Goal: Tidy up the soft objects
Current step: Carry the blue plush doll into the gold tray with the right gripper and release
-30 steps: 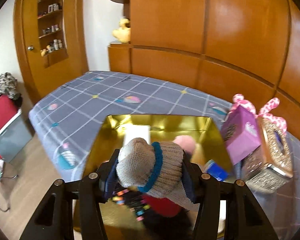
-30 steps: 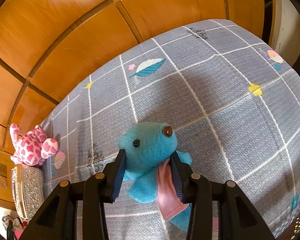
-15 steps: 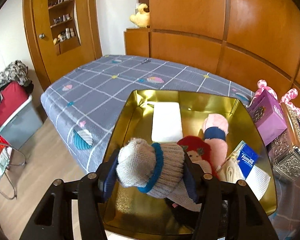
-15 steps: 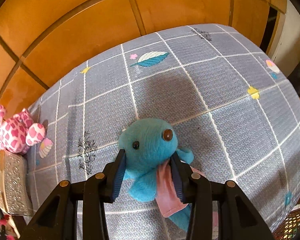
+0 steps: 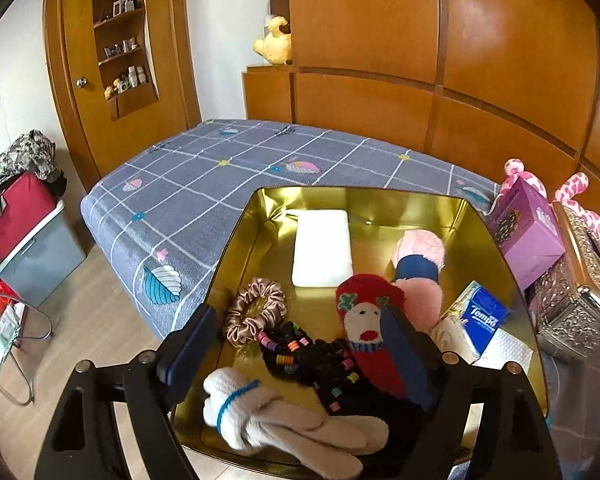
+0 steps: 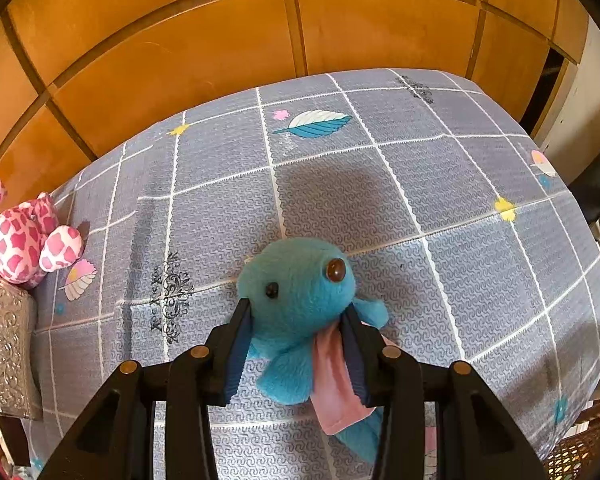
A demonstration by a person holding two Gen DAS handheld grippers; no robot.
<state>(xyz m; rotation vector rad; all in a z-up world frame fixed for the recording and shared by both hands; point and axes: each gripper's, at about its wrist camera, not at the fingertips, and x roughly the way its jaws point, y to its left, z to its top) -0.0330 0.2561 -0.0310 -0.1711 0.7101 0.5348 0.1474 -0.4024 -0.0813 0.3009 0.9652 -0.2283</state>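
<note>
While one blue plush (image 6: 300, 280) is gripped, two mittens (image 5: 288, 424) lie released.

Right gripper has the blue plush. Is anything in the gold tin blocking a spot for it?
Partly. The tin already holds a white pad, a scrunchie, a red doll, pink fluff, a tissue pack and the mittens, just released from the opening left gripper. Bare floor shows only at its far left. The right gripper grips the blue plush; the tin is not in that view.
</note>
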